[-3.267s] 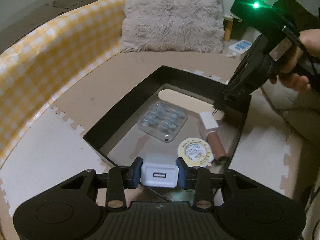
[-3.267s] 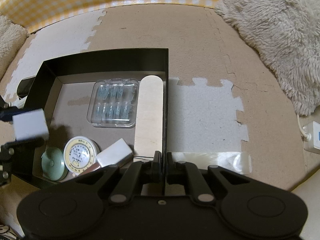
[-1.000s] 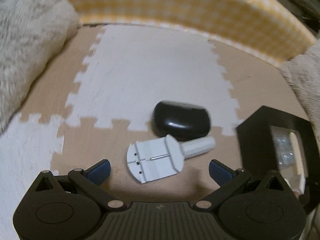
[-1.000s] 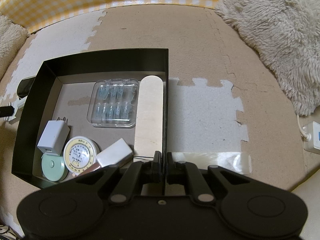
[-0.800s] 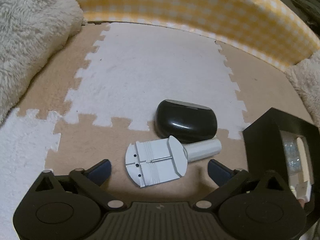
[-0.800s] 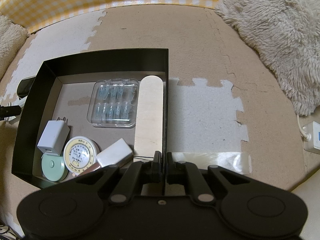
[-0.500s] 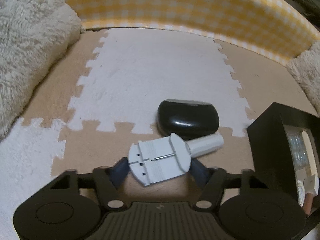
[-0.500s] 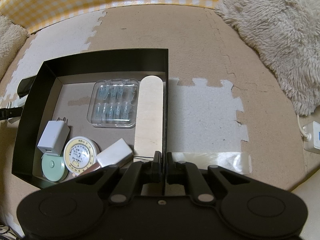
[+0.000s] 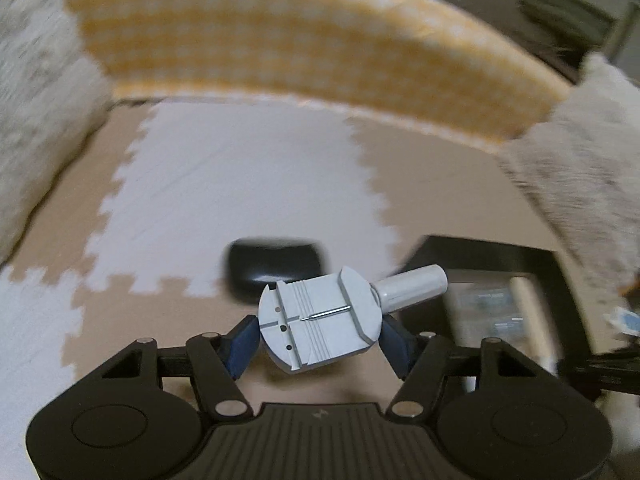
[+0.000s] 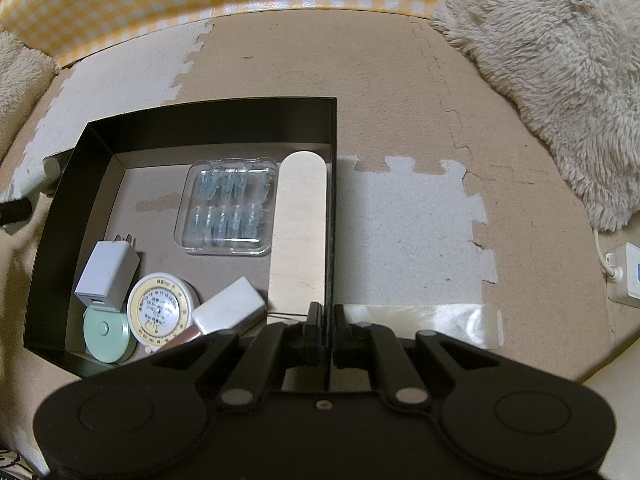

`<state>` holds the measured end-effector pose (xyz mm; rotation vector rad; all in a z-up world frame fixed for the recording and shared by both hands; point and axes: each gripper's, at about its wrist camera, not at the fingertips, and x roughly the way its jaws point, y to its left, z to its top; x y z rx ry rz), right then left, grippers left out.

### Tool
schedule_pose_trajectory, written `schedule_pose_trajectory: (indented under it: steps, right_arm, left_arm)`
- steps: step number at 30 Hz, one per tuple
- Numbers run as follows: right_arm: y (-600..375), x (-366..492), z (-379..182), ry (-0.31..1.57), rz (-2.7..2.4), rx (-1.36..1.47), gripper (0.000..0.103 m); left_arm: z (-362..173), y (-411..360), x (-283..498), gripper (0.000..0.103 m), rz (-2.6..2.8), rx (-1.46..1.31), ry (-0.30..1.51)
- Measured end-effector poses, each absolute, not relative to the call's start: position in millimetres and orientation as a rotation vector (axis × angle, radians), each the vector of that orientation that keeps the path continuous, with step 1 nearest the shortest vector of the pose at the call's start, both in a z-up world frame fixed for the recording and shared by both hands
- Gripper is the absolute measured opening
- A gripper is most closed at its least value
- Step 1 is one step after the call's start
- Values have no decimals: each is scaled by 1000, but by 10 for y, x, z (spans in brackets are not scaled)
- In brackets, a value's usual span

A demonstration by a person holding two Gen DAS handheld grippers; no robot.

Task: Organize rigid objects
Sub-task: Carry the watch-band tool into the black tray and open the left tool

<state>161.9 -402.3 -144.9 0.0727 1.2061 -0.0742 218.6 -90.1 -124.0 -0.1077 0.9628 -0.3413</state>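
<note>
A pale grey tool sits between blue pads. Beyond it, a yellow-and-white checked cushion borders tan and white puzzle mats. The box is black.

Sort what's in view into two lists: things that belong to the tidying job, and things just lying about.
Job:
- grey watch tool, clamped in the left gripper
- black box, its wall pinched by the right gripper
- boxed items: charger, clear case, wooden stick
- black case on the mat

Lying about:
- fluffy cushion
- checked cushion
- white cable
</note>
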Motion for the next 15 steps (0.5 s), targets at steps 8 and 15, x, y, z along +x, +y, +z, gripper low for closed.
schedule_pose_trajectory:
  steps: [8, 15]
  right_arm:
    - [-4015, 1622, -1447, 1206, -75, 66, 7]
    - [-4012, 1617, -1448, 1206, -75, 66, 7]
  left_arm:
    - [-990, -1512, 2051, 66, -502, -29, 896]
    - [-997, -2067, 2125, 66, -533, 70, 871]
